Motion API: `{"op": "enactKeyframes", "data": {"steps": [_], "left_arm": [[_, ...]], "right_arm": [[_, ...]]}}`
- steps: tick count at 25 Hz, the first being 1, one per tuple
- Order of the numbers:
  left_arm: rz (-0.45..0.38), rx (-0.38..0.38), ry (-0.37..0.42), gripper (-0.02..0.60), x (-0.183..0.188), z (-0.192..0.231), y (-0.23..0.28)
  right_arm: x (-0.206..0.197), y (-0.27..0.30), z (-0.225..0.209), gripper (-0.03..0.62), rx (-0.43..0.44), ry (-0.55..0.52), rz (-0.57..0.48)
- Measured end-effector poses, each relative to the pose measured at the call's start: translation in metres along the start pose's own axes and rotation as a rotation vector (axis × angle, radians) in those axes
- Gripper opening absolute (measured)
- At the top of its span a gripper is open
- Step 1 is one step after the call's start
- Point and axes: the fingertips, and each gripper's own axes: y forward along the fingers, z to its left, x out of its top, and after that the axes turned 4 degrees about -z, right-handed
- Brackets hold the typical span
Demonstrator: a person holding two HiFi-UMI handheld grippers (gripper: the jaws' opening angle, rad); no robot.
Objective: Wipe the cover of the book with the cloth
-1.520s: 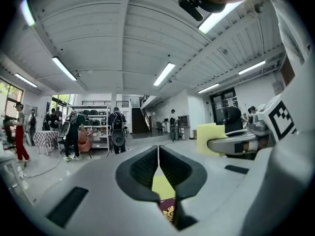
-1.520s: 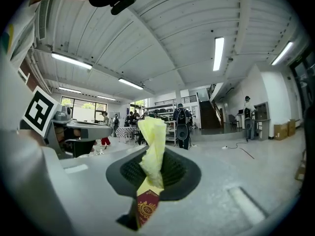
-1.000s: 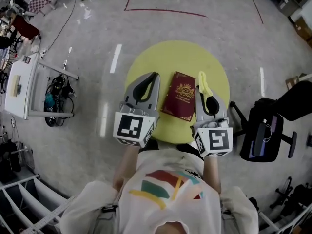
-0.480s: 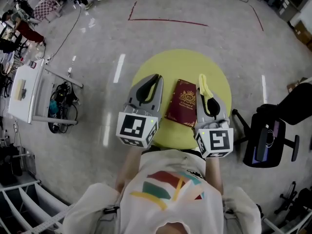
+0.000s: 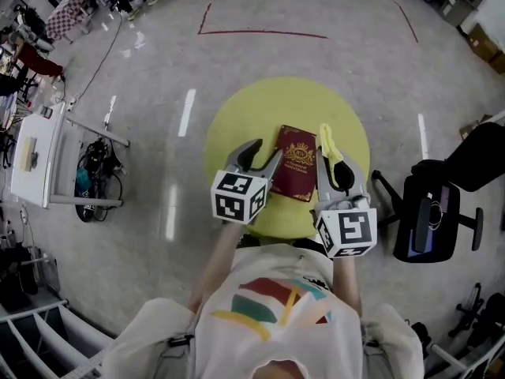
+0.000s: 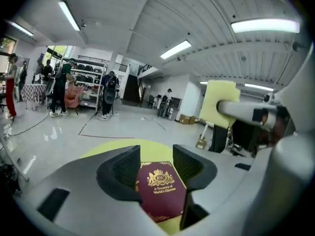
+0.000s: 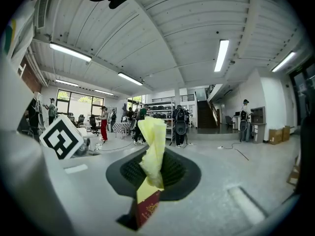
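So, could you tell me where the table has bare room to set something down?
Bare: the table beyond the book, and along its left rim. Crowded: the near side, where the left gripper and right gripper flank the book.

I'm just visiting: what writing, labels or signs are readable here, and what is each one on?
"RW": in the gold crest on the red book cover.
"A Treasury of World's Classics": gold print below the crest, same cover.
Left marker cube and right marker cube: black-and-white square patterns only, no letters.
Gold ornament at the cover's bottom edge: too small to read.
Nothing in the room behind is legible.
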Motion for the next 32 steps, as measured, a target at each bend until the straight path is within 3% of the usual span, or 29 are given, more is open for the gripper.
{"op": "enactKeyframes", "data": {"steps": [4,14,21,28,32], "left_arm": [[0.067,-0.001,-0.052,0.221,-0.043,0.007,0.012],[0.276,0.037,-0.074,0.225,-0.128,0.025,0.031],[0.394,0.043,-0.037,0.225,-0.163,0.027,0.04],[0.476,0.014,-0.077,0.225,-0.189,0.024,0.042],[0.468,0.01,-0.091,0.225,-0.194,0.024,0.044]], "right_arm": [[0.003,-0.003,0.003,0.031,0.002,-0.067,0.0],[0.001,-0.005,-0.003,0.031,-0.019,-0.047,0.008],[-0.001,-0.003,-0.004,0.031,-0.024,-0.05,0.02],[-0.001,-0.003,-0.005,0.031,-0.021,-0.053,0.026],[-0.004,-0.002,-0.007,0.031,-0.022,-0.051,0.032]]}}
